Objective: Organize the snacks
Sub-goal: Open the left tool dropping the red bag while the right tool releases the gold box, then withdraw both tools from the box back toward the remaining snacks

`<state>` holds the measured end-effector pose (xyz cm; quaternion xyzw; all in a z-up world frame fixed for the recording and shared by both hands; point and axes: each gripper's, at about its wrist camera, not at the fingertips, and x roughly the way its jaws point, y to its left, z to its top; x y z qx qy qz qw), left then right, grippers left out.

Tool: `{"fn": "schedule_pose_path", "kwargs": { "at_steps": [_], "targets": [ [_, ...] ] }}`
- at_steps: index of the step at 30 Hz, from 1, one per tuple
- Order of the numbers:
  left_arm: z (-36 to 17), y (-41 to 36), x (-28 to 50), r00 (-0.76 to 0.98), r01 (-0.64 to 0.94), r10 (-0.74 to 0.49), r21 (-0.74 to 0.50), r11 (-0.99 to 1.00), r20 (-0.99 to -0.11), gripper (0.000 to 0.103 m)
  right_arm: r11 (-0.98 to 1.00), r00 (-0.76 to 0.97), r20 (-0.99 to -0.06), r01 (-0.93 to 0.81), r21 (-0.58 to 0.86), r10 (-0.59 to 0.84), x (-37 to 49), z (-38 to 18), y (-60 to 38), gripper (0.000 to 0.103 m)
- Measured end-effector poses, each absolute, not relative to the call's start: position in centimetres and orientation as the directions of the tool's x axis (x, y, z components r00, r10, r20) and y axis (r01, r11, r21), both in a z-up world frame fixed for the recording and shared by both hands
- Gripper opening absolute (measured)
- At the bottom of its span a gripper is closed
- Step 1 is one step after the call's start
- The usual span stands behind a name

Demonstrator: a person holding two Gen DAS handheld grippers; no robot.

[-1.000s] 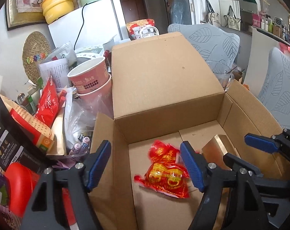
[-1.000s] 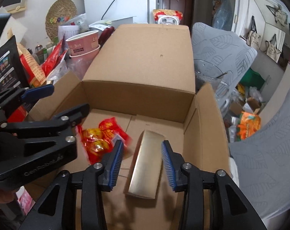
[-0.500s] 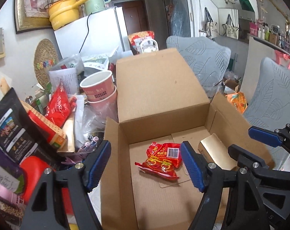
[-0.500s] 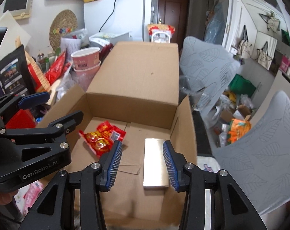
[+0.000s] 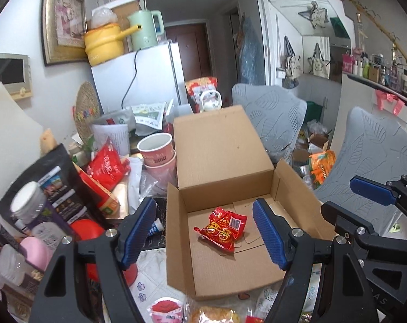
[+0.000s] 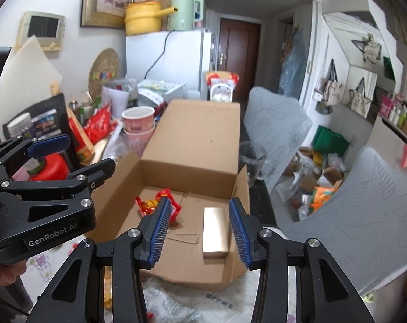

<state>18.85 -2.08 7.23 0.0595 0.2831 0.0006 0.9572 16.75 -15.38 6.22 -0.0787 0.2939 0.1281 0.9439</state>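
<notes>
The left tongs (image 5: 203, 232) and the right tongs (image 6: 200, 230) are both held spread wide, with nothing between their blue pads, above the near edge of an open cardboard box (image 6: 192, 145). On the box floor a red snack packet (image 5: 220, 231) is seen toward the left, and a gold box (image 6: 215, 231) lies flat against the right wall, well apart from it.

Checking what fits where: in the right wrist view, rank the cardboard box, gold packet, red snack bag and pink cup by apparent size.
1. cardboard box
2. gold packet and pink cup: alike, and the cup sits farther back, so unranked
3. red snack bag, partly hidden by a finger
</notes>
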Motion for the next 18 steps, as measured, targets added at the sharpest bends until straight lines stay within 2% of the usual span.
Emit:
{"fn": "schedule_pose_path", "kwargs": {
  "at_steps": [3,6,9,11,18],
  "targets": [
    [8.3,-1.9,16.9,0.852,0.036,0.03,0.114,0.993,-0.523,0.075,0.954,0.811,-0.55,-0.29,-0.079,0.201,15.0,7.3,-15.5,0.048],
    [9.0,-1.7,15.1,0.861,0.036,0.024,0.109,0.993,-0.508,0.075,0.954,0.823,-0.529,-0.289,-0.076,0.207,13.2,8.1,-15.6,0.055],
    [9.6,-1.5,13.2,0.872,0.032,0.025,0.108,0.994,-0.489,0.084,0.954,0.837,-0.504,-0.289,-0.076,0.213,11.3,8.9,-15.8,0.06],
    [10.0,-1.3,11.7,0.882,0.029,0.028,0.112,0.993,-0.47,0.086,0.955,0.844,-0.49,-0.288,-0.073,0.218,10.0,9.3,-16.0,0.064],
    [10.3,-1.0,7.3,0.893,0.052,0.003,0.111,0.992,-0.45,0.087,0.956,0.857,-0.463,-0.286,-0.062,0.226,5.8,9.7,-16.7,0.072]
  ]
}}
